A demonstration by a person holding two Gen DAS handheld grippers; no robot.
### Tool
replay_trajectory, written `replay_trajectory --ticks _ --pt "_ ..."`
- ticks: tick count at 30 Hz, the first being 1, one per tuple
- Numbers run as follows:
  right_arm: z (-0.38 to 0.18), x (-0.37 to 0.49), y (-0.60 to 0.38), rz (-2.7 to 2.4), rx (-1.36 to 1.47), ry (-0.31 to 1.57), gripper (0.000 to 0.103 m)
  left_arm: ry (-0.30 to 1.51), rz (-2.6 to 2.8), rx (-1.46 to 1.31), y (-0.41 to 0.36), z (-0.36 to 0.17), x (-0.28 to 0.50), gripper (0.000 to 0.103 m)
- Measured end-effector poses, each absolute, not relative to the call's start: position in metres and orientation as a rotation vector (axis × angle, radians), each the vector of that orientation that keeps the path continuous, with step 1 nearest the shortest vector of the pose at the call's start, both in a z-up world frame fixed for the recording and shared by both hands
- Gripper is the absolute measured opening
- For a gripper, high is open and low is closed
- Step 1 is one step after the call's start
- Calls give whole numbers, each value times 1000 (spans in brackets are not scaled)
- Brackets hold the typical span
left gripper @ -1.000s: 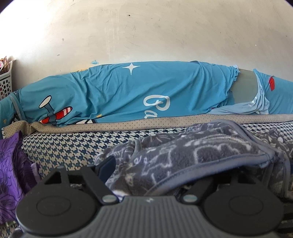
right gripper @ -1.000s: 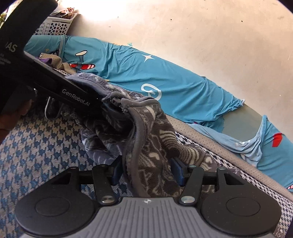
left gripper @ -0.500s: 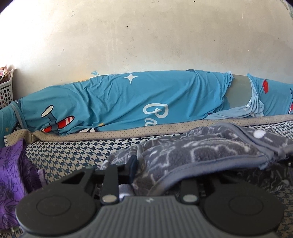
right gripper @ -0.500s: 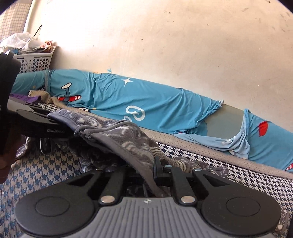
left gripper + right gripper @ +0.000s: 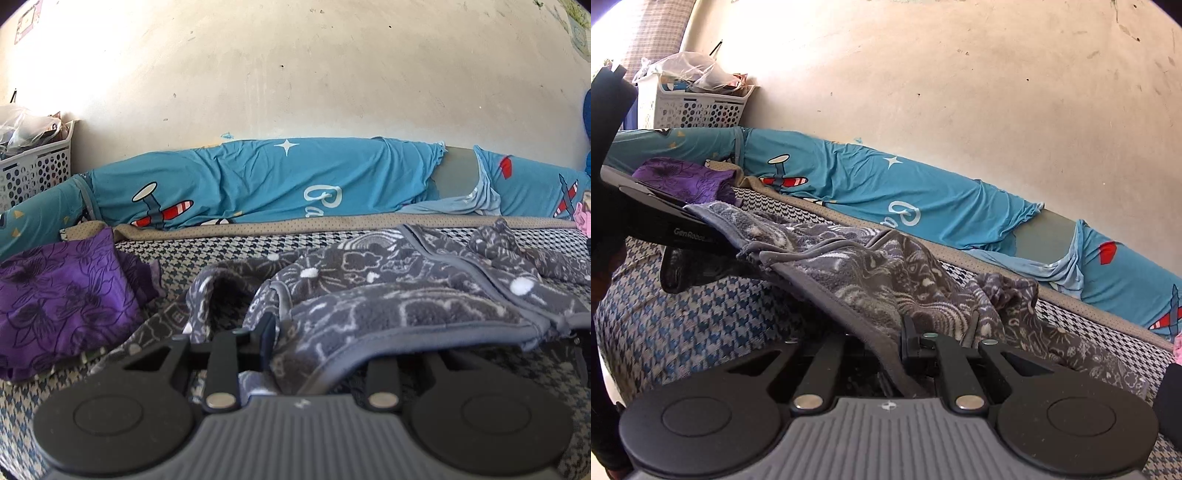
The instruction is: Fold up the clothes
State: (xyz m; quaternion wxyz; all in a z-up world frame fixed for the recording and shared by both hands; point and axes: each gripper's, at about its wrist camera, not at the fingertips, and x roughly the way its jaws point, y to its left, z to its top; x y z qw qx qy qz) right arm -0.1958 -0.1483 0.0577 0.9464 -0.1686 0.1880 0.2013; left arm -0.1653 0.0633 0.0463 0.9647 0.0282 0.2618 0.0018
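Note:
A grey fleece garment [image 5: 406,295] with white cartoon outlines and a grey trimmed hem is stretched low over the houndstooth bed cover [image 5: 229,247]. My left gripper [image 5: 280,343] is shut on its hem, the cloth draping over the fingers. In the right wrist view the same garment [image 5: 886,269] runs from the left gripper's black body [image 5: 676,229] down to my right gripper [image 5: 897,350], which is shut on the hem too. The rest of the garment lies crumpled on the bed [image 5: 1052,332] to the right.
A purple floral cloth [image 5: 62,295] lies at the left of the bed. Long blue pillows [image 5: 277,181] line the wall. A white laundry basket [image 5: 694,103] with a plastic bag stands in the corner. Something pink [image 5: 583,221] shows at the right edge.
Both grippers have closed on the garment's hem and pulled apart and back, stretching the edge out between them. The garment now lies lower and flatter over the bed.

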Motion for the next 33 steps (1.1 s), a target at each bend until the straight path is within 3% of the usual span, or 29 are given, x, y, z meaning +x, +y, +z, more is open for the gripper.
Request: replay_trajectory --ticks 14,18,20,23,26,29,33 --pt "45 -261 -162 491 -355 478 10 650 -77 140 50 34 -241 33" --pt "42 -265 -165 527 -322 550 15 674 -141 158 43 34 -256 54" --pt "42 -268 -167 558 -297 567 20 676 -176 159 41 35 -264 78" --pt "46 -273 -171 616 -248 573 35 658 -211 154 40 41 -274 82" --pt "51 -276 -176 655 -194 580 43 640 -246 149 40 48 -284 89" --pt "56 -278 -182 699 -117 588 48 620 -281 142 40 55 -294 100" --pt "65 -281 -192 762 -7 585 55 577 -302 129 38 65 -298 101"
